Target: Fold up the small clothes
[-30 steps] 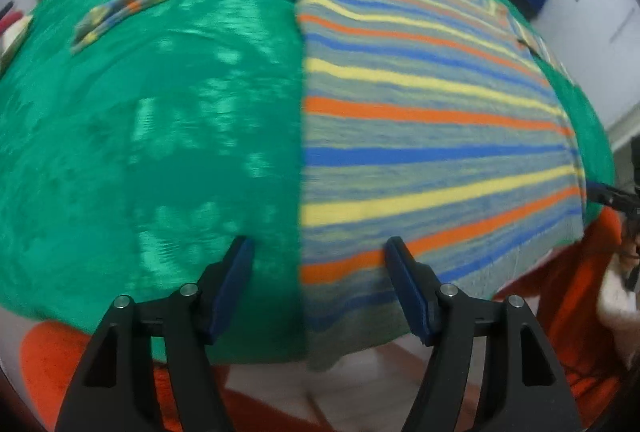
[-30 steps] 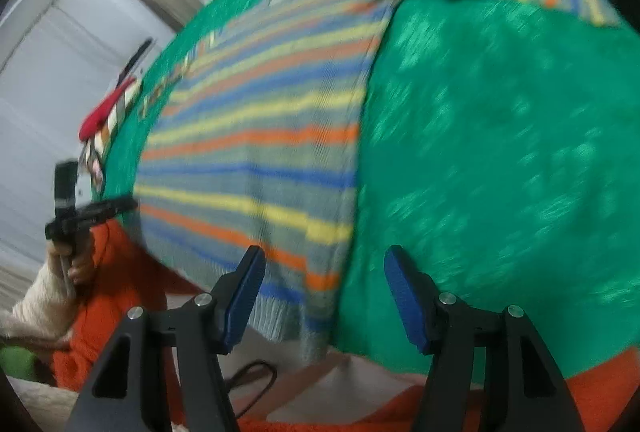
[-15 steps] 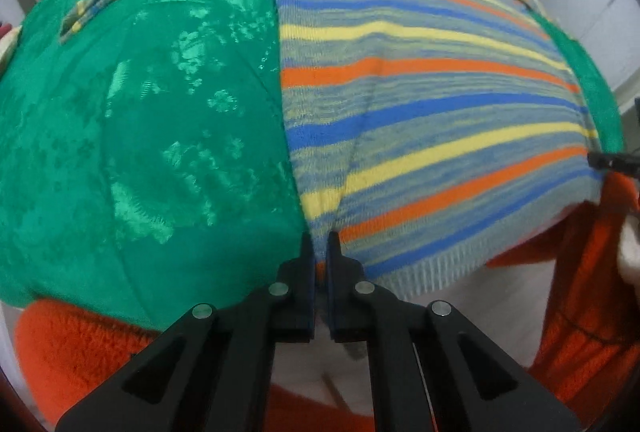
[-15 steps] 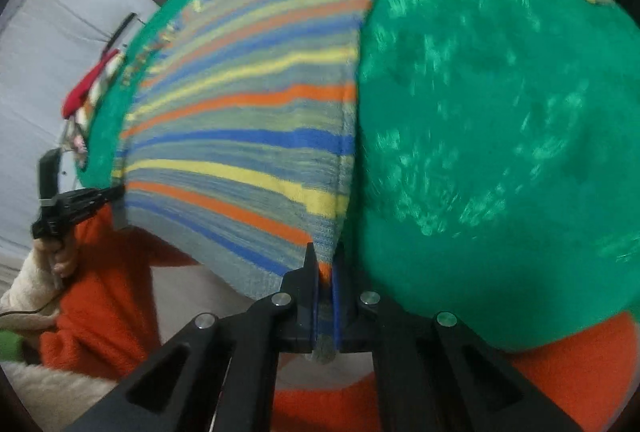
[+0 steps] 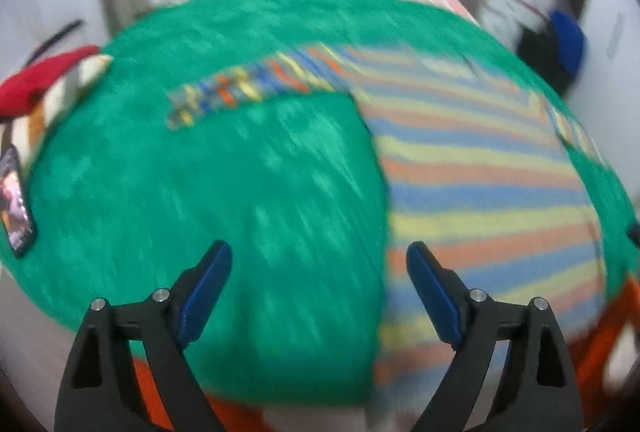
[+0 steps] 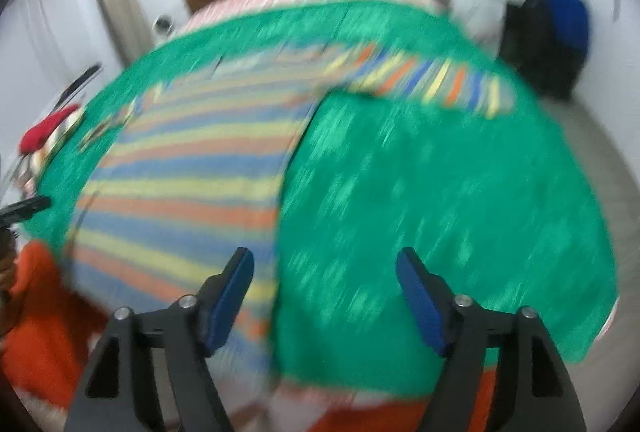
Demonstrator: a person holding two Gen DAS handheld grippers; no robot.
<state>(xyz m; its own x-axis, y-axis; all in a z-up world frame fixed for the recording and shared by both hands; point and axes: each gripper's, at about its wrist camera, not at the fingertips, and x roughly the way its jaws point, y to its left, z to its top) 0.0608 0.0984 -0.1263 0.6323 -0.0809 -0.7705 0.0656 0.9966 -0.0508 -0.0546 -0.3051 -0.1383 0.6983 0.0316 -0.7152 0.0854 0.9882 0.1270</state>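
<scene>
Since sweater (image 5: 480, 192) is soft, limp knit, you pinch hem corners. Left view: sweater at 3 o'clock on green cloth (image 5: 240, 192); left gripper (image 5: 318, 296) wide open, empty, whereas half second ago it pinched hem. Right view: sweater (image 6: 192, 168) at 9 o'clock; right gripper (image 6: 324, 298) likewise wide open, released.

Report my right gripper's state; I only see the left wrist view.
Observer: The right gripper is open, its fingers empty. The side edge of the multicoloured striped knitted sweater runs just inside its left finger.
Operator: Describe the right sleeve.
Observer: The right sleeve lies stretched out sideways, flat on the green textured blanket.
</scene>
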